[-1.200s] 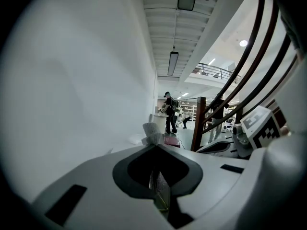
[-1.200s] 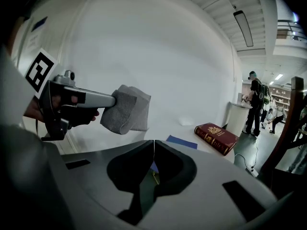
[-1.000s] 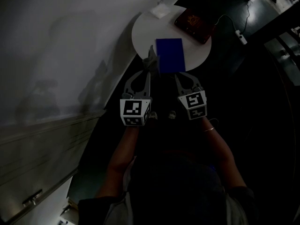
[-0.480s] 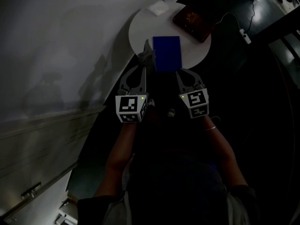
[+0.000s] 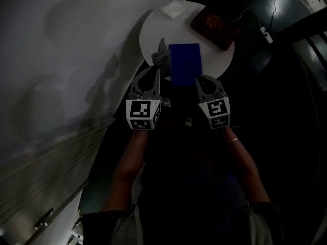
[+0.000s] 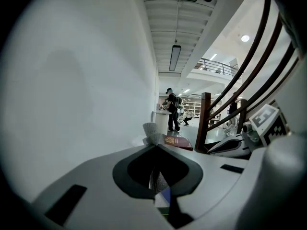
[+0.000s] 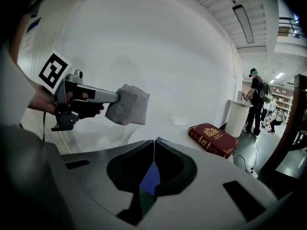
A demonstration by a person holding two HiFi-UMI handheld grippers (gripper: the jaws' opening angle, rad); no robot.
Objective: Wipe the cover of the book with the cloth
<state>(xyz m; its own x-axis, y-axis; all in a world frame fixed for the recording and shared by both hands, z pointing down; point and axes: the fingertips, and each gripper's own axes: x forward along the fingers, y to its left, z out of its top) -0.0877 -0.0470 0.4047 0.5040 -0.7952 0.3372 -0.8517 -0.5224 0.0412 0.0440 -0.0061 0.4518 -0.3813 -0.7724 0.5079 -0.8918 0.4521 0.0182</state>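
Two-handed, reaching out over a round white table (image 5: pixel 153 34) standing against a pale wall (image 5: pixel 61 60). Pinching a grey cloth (image 5: pixel 161 55) in the left gripper (image 5: pixel 156 71), clamping the jaws fully onto a low fold and letting the rest stick up past the tips. Carrying that cloth just beside the left edge of the blue book (image 5: pixel 185 64), near its far corner; not managing to tell from any view whether touching it. Gripping the near right corner of the blue book with the right gripper (image 5: pixel 199 78), pressing the jaws together tip to tip and showing a strip of blue cover between them in the right gripper view. Holding the blue book at the near side of the table, cover facing up; not making out whether lying flat or raised a little. Noting a thick red book (image 5: pixel 214 24) lying at the far right of the table, well apart from the blue one, and a white folded piece (image 5: pixel 172 9) at the far rim. Catching people (image 7: pixel 256 99) standing far off down the hall, and a dark stair railing (image 6: pixel 206 123) at the right in the left gripper view
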